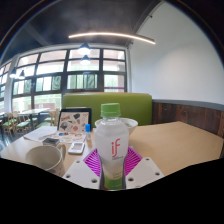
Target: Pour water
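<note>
A clear plastic bottle [113, 140] with a green cap and a white label marked "if" stands upright between my fingers. My gripper [113, 165] is shut on the bottle: both pink pads [93, 161] press on its lower sides. The bottle hides the space just ahead of the fingers. A grey-white mug [45, 157] sits on the wooden table [175, 145] to the left of the bottle, its opening facing up.
A tablet or framed picture [73, 121] stands beyond the mug, with a small phone-like object [76, 147] lying before it. A green sofa back [135, 103] runs behind the table. Large windows and a ceiling light are beyond.
</note>
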`<state>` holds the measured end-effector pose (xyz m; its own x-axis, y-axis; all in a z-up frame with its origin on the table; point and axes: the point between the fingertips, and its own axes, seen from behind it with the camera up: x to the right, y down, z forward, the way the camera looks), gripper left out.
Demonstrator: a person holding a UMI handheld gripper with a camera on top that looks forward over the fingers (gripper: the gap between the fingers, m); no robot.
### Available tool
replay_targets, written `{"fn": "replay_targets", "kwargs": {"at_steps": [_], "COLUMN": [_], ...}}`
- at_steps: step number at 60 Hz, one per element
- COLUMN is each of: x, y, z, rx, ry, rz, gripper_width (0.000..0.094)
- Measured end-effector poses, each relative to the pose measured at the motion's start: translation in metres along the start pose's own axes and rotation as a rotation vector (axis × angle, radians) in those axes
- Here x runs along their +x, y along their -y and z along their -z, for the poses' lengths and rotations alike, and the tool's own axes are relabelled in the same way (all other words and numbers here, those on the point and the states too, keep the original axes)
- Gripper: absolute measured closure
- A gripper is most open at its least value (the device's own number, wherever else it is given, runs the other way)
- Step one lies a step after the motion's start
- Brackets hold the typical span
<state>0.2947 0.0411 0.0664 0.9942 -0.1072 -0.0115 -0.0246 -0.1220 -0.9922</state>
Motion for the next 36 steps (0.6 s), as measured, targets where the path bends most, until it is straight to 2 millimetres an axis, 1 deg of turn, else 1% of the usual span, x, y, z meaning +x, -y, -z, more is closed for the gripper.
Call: {"fn": "replay_targets", "kwargs": {"at_steps": [1, 3, 4, 5, 10, 17, 19, 22, 25, 27, 28, 31, 33, 34, 35, 36], "x": [0.002, 0.004, -0.001, 0.001, 0.003, 0.001, 0.001, 0.001, 0.001, 0.003, 0.005, 0.006, 0.002, 0.002, 0.006, 0.007], "y": [-0.003, 0.0, -0.001, -0.003, -0.002, -0.001, -0.001, -0.001, 0.0, -0.001, -0.003, -0.007, -0.005, -0.002, 0.003, 0.004], "z": [-0.001, 0.0, 0.014, -0.003, 0.003, 0.005, 0.004, 0.003, 0.001, 0.0, -0.001, 0.001, 0.005, 0.006, 0.025, 0.026], "rx": [-0.009, -0.004, -0.008, -0.008, -0.015, -0.018, -0.018, -0.012, -0.005, -0.008, -0.018, -0.04, -0.034, -0.027, -0.023, -0.019], "ry": [-0.003, -0.005, -0.005, -0.007, -0.006, 0.003, 0.003, 0.004, 0.003, -0.001, -0.012, -0.02, -0.012, -0.013, -0.016, -0.019], "rz": [0.008, 0.016, 0.012, 0.005, -0.03, -0.035, -0.033, -0.03, -0.036, -0.037, -0.042, -0.058, -0.073, -0.082, -0.09, -0.097], "gripper_width": [0.0693, 0.0695, 0.0695, 0.0695, 0.0697, 0.0693, 0.0671, 0.0595, 0.0498, 0.0447, 0.0408, 0.0203, 0.0078, 0.0085, 0.0104, 0.0115]}}
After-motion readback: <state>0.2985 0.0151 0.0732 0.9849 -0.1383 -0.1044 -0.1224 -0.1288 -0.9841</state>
